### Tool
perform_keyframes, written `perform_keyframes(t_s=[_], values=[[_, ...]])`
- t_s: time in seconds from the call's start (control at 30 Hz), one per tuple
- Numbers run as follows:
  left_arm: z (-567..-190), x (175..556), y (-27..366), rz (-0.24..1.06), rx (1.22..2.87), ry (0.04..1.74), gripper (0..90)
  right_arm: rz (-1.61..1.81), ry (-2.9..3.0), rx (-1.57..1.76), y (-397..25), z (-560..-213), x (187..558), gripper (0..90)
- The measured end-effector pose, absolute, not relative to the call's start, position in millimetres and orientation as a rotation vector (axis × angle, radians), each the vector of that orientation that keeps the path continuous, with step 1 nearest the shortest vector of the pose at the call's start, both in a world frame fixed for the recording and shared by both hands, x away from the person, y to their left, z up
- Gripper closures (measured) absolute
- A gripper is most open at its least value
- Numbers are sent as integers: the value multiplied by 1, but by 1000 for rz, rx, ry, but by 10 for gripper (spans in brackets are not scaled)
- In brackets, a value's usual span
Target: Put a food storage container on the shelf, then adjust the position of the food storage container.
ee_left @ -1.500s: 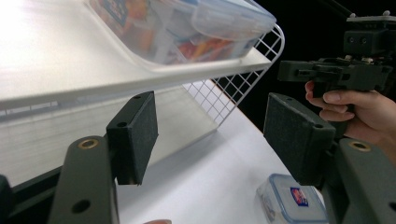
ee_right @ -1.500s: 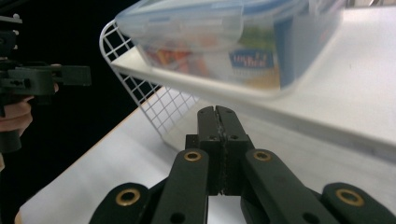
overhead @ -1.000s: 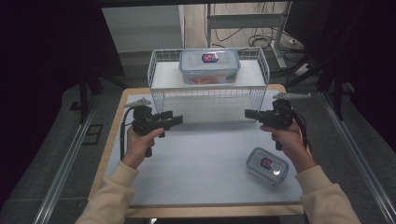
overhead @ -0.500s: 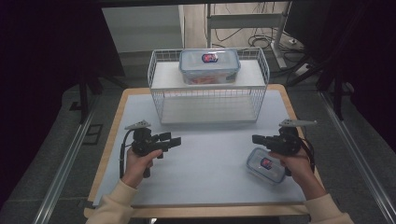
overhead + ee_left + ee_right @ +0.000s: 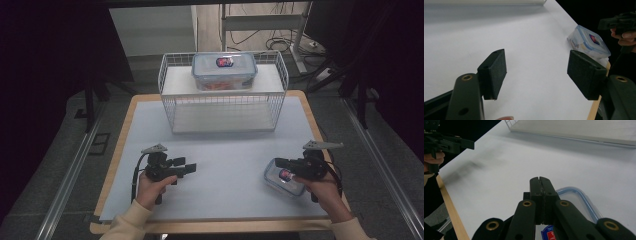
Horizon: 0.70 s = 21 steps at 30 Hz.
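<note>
sitting near the table's (image 5: 210,150) front right corner, the small lidded container (image 5: 283,177) lies flat on the white surface, close to the wooden edge. the right gripper (image 5: 278,163) hovers right over it, jaws pressed together on nothing; the right gripper view shows them above the lid's blue rim. broad bare tabletop spreads leftward to the left gripper (image 5: 190,167), whose jaws are spread wide apart. the wire basket (image 5: 223,110) stands at the far edge, carrying another container (image 5: 224,71) on top.
</note>
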<state>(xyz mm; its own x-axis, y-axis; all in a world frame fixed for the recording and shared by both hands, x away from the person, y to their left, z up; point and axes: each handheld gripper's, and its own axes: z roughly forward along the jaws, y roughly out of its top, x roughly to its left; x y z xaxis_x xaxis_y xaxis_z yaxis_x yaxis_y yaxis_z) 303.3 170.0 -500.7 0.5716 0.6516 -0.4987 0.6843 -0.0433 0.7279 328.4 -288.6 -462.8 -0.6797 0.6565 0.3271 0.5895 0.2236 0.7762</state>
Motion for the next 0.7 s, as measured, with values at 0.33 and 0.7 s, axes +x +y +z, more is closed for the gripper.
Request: perform_keyframes(t_s=[0.33, 0.7], values=[[-501, 302, 173, -32, 1721, 1118, 313, 1488, 2372, 1235, -301, -460, 317, 891], [-506, 302, 171, -45, 1734, 1125, 311, 1474, 2379, 1225, -308, -461, 301, 891]])
